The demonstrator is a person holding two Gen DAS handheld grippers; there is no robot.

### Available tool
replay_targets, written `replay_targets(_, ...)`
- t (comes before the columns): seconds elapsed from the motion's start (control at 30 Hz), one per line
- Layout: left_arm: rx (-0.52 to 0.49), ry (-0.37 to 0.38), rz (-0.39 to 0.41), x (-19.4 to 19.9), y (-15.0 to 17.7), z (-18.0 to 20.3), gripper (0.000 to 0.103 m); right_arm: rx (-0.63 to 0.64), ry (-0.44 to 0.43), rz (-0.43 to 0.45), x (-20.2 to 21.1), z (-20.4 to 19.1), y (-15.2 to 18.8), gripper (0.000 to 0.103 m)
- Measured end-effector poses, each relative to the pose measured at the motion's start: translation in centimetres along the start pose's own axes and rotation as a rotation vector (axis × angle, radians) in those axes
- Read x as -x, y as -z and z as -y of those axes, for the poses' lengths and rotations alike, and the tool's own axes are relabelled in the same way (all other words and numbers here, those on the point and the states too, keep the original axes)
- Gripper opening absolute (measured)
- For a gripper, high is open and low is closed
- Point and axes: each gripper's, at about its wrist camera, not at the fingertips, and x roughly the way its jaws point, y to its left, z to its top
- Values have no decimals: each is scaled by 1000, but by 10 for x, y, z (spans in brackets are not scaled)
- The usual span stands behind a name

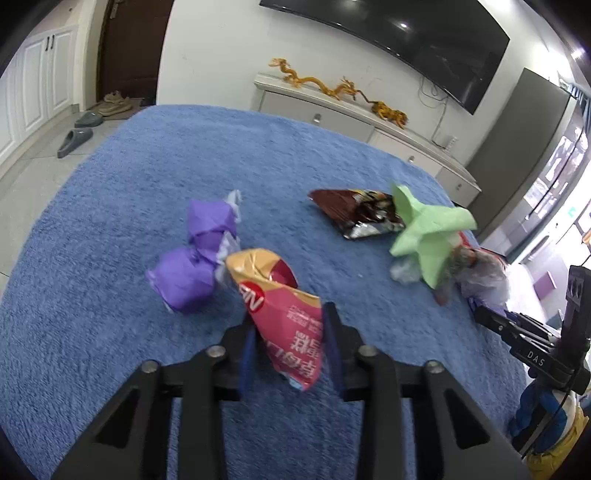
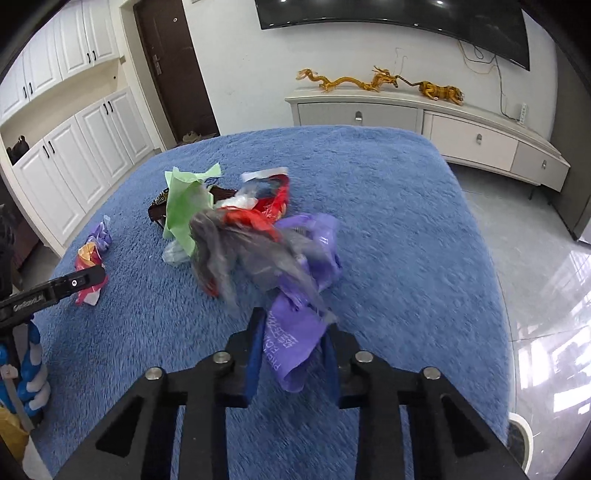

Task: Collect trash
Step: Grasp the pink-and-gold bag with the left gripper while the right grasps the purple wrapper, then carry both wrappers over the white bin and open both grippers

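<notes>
My left gripper point(image 1: 290, 314) is shut on a red and gold snack wrapper point(image 1: 284, 310) and holds it above the blue table cover point(image 1: 110, 221). Crumpled purple paper point(image 1: 199, 254) lies just left of it. A brown snack bag point(image 1: 354, 212) and green paper point(image 1: 428, 232) lie to the right. My right gripper point(image 2: 295, 325) is shut on a purple plastic bag point(image 2: 295, 339), with grey, red and clear bags point(image 2: 251, 240) bunched on it. The green paper point(image 2: 181, 206) and the wrapper point(image 2: 86, 266) show on the left in the right wrist view.
A white sideboard point(image 2: 443, 125) with golden dragon figures point(image 2: 380, 83) stands behind the table under a dark TV point(image 2: 388, 22). White cupboards point(image 2: 66, 147) and a brown door point(image 2: 173, 66) are at the left. Slippers point(image 1: 77, 136) lie on the tiled floor.
</notes>
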Motion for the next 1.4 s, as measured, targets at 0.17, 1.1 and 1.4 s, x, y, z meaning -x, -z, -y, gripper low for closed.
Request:
replay_targets(0.17, -25, 28, 6, 10, 8, 12, 29, -8, 14, 4, 24, 10, 17, 24)
replay_targets(1.1, -378, 148, 187, 141, 43, 152, 28, -94, 100, 313, 208, 31, 83, 24)
replay_targets(1.4, -573, 226, 131, 131, 65, 249, 28, -267, 199, 363, 243, 95, 139, 24)
